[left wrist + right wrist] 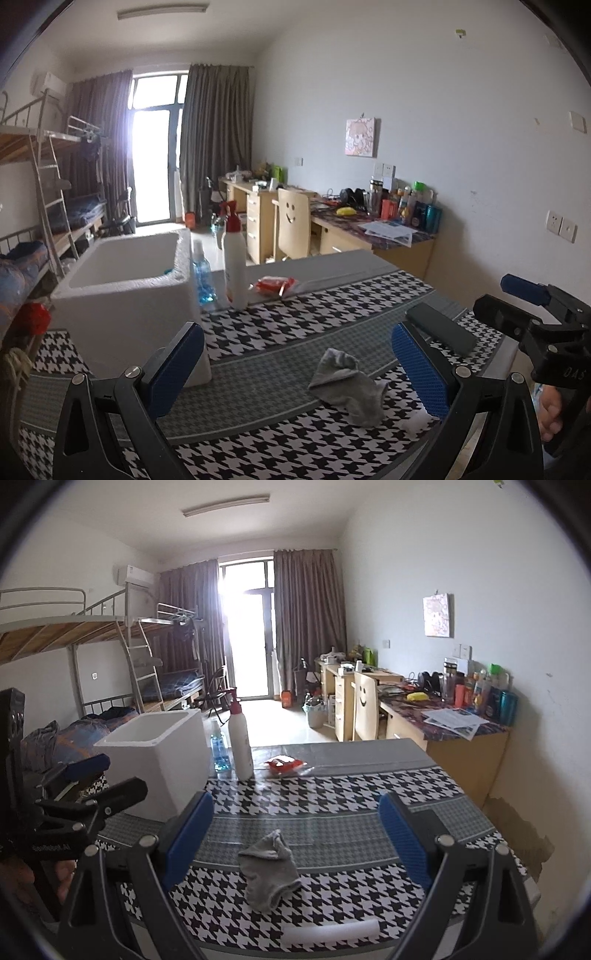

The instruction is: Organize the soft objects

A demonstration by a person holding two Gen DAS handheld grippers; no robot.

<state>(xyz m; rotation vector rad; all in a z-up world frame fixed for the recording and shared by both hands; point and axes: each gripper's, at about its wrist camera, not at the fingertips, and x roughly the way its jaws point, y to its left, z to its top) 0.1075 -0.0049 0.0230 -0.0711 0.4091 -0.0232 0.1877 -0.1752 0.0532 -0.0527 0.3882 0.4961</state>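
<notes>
A crumpled grey sock (349, 386) (269, 867) lies on the houndstooth tablecloth (295, 321) (332, 794). My left gripper (295, 365) is open and empty, held above the table with the sock between and just beyond its blue fingers. My right gripper (295, 842) is open and empty too, with the sock lying between its fingers; it also shows at the right edge of the left wrist view (532, 317). A white foam box (129, 291) (159, 760), open at the top, stands at the table's left.
A white spray bottle with a red top (234, 262) (240, 738), a small blue bottle (202, 273) (218, 747) and a red packet (275, 285) (284, 764) stand behind the box. A dark flat case (441, 326) lies right. A white foam strip (330, 932) lies near the front edge.
</notes>
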